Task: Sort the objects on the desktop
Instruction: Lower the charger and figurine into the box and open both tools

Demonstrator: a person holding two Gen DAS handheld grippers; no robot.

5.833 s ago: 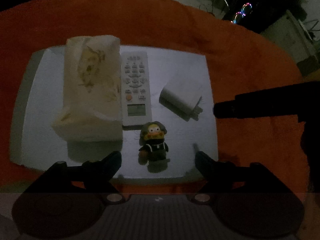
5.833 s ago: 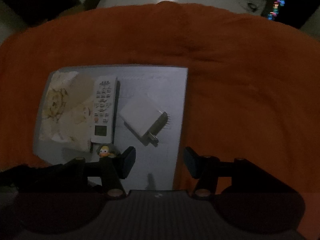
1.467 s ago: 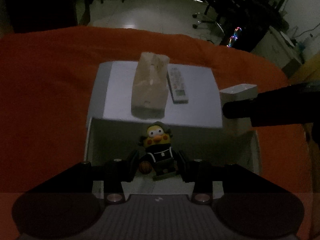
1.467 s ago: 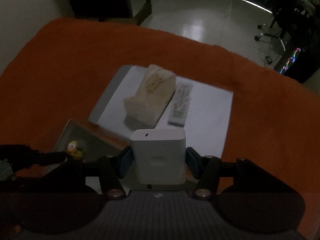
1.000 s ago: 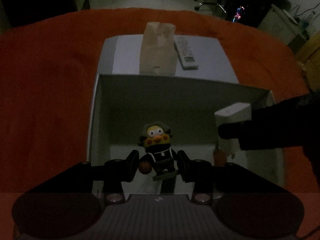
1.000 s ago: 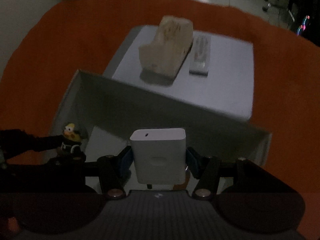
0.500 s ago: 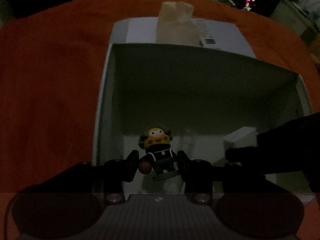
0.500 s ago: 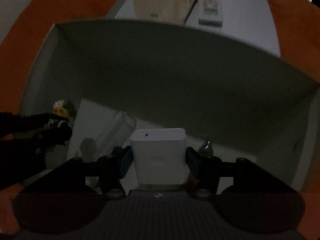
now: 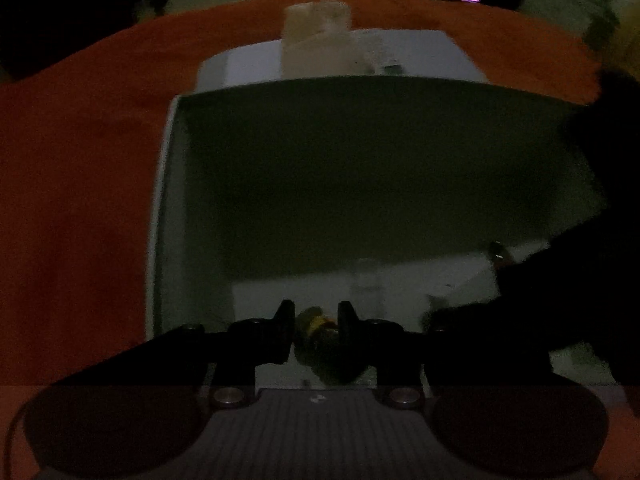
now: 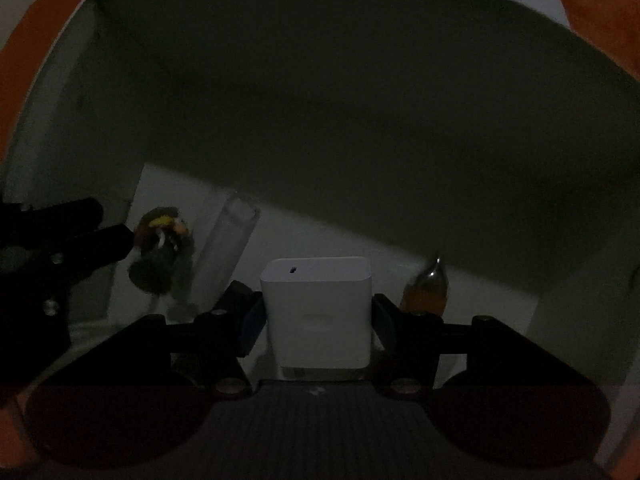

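Both grippers reach down into a deep white box (image 9: pixel 160 216) that sits on the orange-covered tabletop (image 9: pixel 72 184); the light is very low and much of the box interior reads only as dark grey wall.

The left gripper (image 9: pixel 314 320) is narrow, its two fingers closed on a small toy figure (image 9: pixel 316 326). From the left wrist view only a dim yellow-brown patch of the figure shows between the fingers, the rest lost in shadow. The right wrist view shows it more fully (image 10: pixel 160 244), low by the box's left wall, blurred, with the left gripper's dark fingers (image 10: pixel 104 240) against it.

The right gripper (image 10: pixel 316 312) holds a white charger block (image 10: pixel 318 312) between its blue-padded fingers, inside the box toward its near side; whether the block touches the floor of the box is hidden.

On the box floor lie a pale, hard-to-identify elongated shape (image 10: pixel 230 240) just right of the figure, and an orange teardrop-shaped item (image 10: pixel 426 288) just right of the charger, its lower part cut off by the gripper.

Beyond the box's far wall, a white mat (image 9: pixel 420 52) carries a blurred tissue pack (image 9: pixel 316 40); a remote beside it is barely discernible.
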